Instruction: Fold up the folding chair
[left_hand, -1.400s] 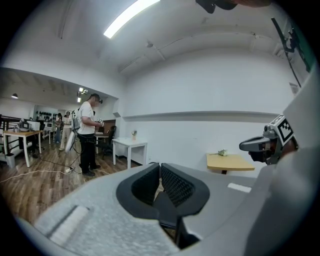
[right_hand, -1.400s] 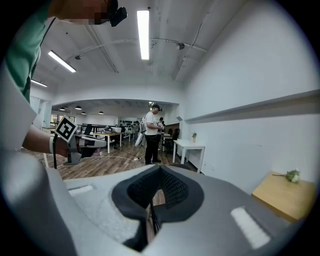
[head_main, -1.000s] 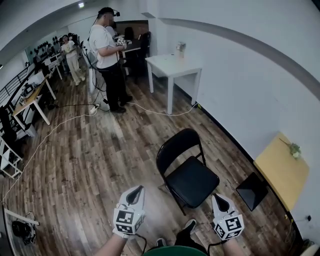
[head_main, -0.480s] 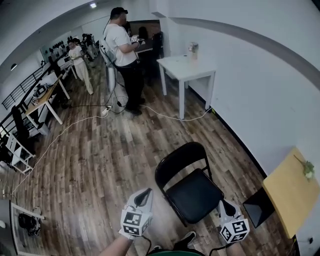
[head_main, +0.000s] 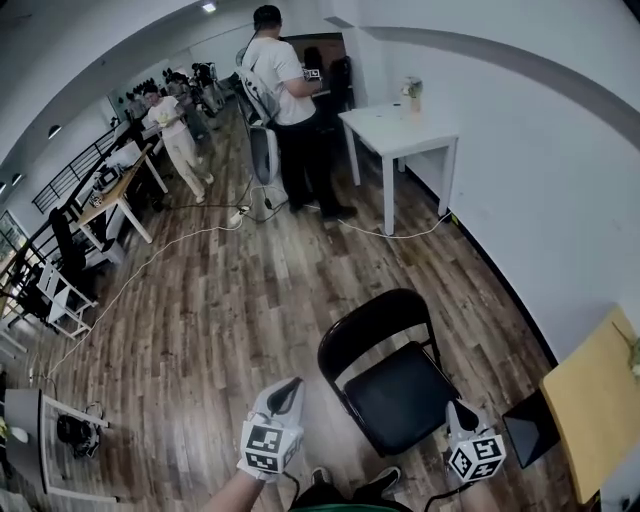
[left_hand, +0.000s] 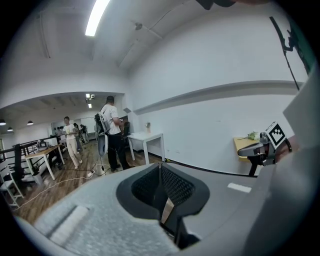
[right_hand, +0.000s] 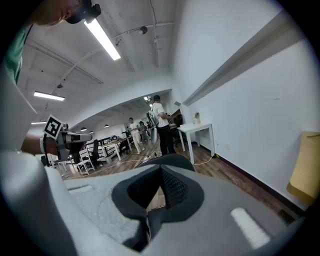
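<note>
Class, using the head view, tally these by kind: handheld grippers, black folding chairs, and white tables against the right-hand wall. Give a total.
Grippers: 2, the left gripper and the right gripper
Black folding chair: 1
White table: 1
Total: 4

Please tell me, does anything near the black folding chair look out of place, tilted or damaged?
Nothing stands out. The folding chair stands upright and open on the wooden floor, with its seat down and no visible damage. A white cable trails loose across the floor further away, apart from the chair.
</note>
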